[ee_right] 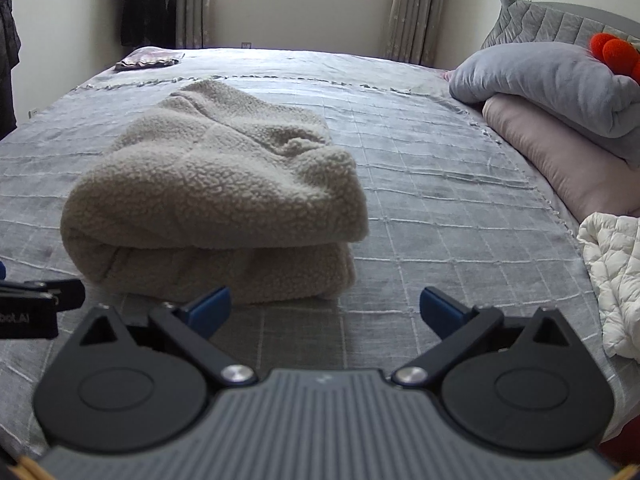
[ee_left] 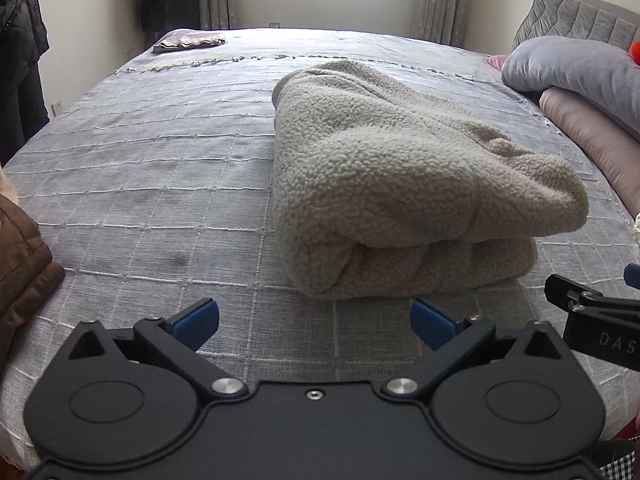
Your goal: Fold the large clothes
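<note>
A beige fleece garment lies folded into a thick bundle on the grey checked bedspread. My left gripper stands open just short of the bundle's near edge, blue pads wide apart with nothing between them. In the right wrist view the same fleece garment sits ahead and to the left. My right gripper is open too, empty, near the bundle's near right corner. Each gripper shows at the edge of the other's view: the right gripper and the left gripper.
A grey cushion and a pink pillow are stacked at the right by the headboard. A white quilted jacket lies at the right edge, a brown garment at the left edge. A small folded cloth rests at the far corner.
</note>
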Demonstrator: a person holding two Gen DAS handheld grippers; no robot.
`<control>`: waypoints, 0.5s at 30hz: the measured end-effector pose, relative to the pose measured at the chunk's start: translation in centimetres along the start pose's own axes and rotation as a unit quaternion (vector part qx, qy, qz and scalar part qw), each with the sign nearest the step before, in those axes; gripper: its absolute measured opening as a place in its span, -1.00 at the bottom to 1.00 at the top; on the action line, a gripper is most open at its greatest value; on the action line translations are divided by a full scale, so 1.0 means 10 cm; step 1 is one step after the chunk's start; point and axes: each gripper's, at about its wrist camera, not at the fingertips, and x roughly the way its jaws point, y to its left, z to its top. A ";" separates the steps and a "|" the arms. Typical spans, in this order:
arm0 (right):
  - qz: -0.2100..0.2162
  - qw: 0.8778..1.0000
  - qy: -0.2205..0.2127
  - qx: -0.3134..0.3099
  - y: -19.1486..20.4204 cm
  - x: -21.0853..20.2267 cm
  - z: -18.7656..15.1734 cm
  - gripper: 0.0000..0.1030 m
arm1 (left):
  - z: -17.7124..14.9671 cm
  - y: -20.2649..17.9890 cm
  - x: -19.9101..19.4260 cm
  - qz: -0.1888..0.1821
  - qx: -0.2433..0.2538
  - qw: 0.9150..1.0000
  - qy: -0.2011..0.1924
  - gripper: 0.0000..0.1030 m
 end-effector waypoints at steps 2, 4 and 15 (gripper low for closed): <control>-0.002 1.000 0.004 0.002 0.00 0.03 0.00 0.99 | 0.00 -0.01 0.02 0.000 0.000 1.000 0.001 1.00; -0.003 1.000 0.009 0.002 -0.01 0.06 0.00 0.99 | 0.01 -0.01 0.04 -0.001 0.000 1.000 0.003 1.00; -0.005 1.000 0.015 0.010 -0.08 0.11 -0.01 0.99 | 0.02 -0.04 0.06 -0.002 0.000 1.000 0.004 1.00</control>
